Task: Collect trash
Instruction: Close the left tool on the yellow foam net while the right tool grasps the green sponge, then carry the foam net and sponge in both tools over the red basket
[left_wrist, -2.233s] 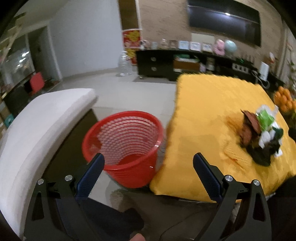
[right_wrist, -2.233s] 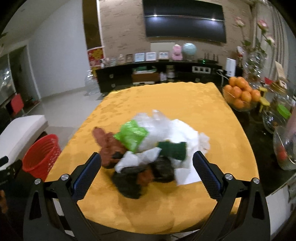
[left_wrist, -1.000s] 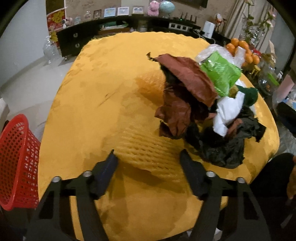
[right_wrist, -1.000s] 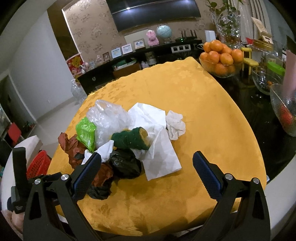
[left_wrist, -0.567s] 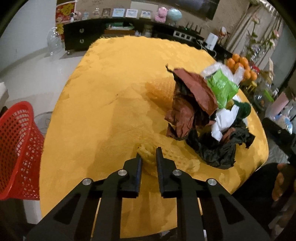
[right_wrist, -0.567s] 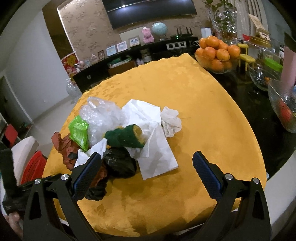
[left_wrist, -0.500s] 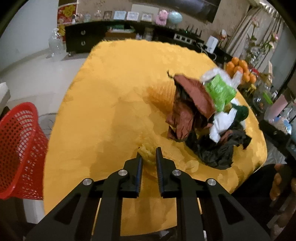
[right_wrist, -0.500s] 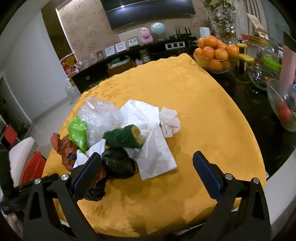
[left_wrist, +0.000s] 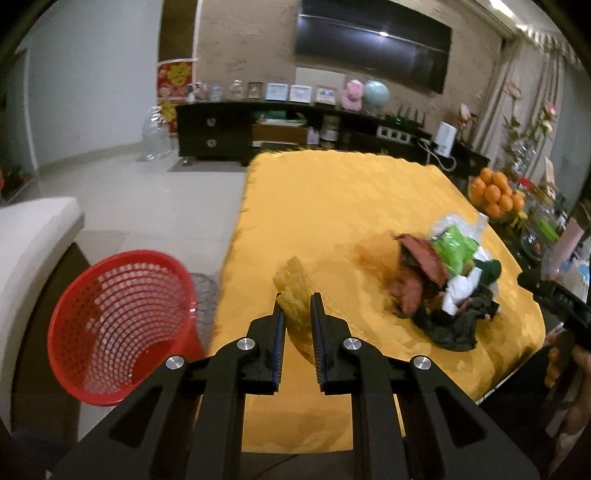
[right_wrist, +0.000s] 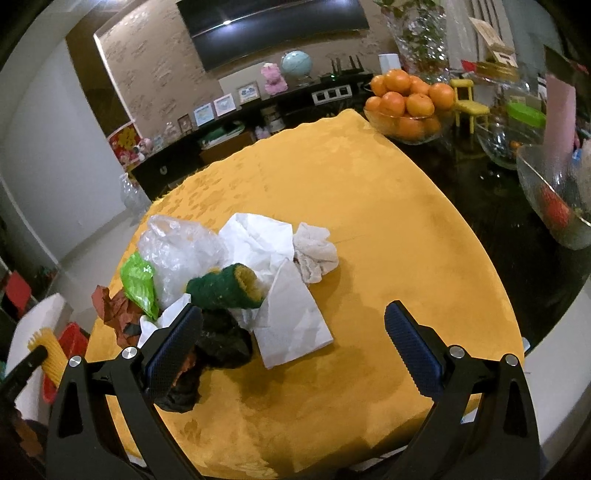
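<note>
Left wrist view: left gripper (left_wrist: 297, 308) clamps yellow foam net (left_wrist: 291, 295) above table's (left_wrist: 332, 206) near edge; right gripper (right_wrist: 293, 334) gapes, empty.

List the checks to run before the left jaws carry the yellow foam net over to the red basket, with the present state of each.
1. Left gripper shut on the foam net: ok.
2. Net lifted off the yellow tablecloth: ok.
3. Red basket upright, mouth open: ok.
4. Room left in the basket: ok, it looks empty.
5. Right gripper open and apart from the trash pile: ok.
6. Net's hanging end free of the table edge: cannot tell.
</note>
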